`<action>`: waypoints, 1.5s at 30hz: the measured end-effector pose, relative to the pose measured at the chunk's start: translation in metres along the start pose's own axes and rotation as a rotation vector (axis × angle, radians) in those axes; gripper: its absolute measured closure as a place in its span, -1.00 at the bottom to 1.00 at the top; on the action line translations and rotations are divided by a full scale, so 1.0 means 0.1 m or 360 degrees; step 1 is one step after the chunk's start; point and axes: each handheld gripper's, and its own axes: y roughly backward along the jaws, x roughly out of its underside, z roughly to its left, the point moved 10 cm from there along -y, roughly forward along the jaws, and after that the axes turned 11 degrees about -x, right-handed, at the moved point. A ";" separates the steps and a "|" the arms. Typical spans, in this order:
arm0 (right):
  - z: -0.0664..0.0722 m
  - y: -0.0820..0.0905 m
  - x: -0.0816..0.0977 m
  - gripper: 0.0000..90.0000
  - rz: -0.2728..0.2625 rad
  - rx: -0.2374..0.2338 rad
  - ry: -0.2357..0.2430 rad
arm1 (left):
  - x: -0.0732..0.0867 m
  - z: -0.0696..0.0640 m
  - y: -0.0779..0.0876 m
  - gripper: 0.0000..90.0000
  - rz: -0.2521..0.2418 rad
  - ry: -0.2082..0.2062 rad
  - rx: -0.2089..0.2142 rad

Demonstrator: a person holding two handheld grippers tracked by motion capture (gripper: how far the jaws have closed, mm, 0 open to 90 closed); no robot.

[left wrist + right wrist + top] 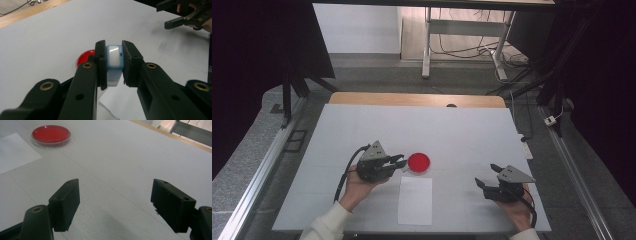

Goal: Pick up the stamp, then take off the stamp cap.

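My left gripper (114, 65) is shut on a small light-blue and white block (114, 62), held upright between its pads. In the high view that gripper (400, 161) points right, its tips just left of a round red dish (418, 162) with a clear rim. The red dish (86, 57) peeks out behind the left jaw in the left gripper view. My right gripper (116, 205) stands open above bare table, nothing between its pads, and in the high view it (487, 177) sits at the near right. The red dish (51, 134) lies far off at the upper left in the right gripper view.
A white sheet of paper (415, 200) lies flat just below the dish, near the table's front edge. The white table top (422, 130) ends in a wooden strip (417, 99) at the far side. Metal rails run along both sides.
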 end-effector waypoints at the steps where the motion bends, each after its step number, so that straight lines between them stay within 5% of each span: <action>1: 0.00 0.00 0.00 -0.49 0.0000 -0.0001 0.0000 | 0.00 -0.01 -0.01 0.67 0.0001 -0.0003 0.0005; 25: 0.01 0.01 -0.01 -0.48 -0.0010 -0.0002 -0.0001 | -0.09 -0.09 -0.08 0.67 -0.0022 0.0003 0.0037; 45: 0.17 -0.11 -0.16 -0.44 -0.0059 -0.0082 -0.0007 | -0.10 -0.10 -0.10 0.67 -0.0024 -0.0002 0.0042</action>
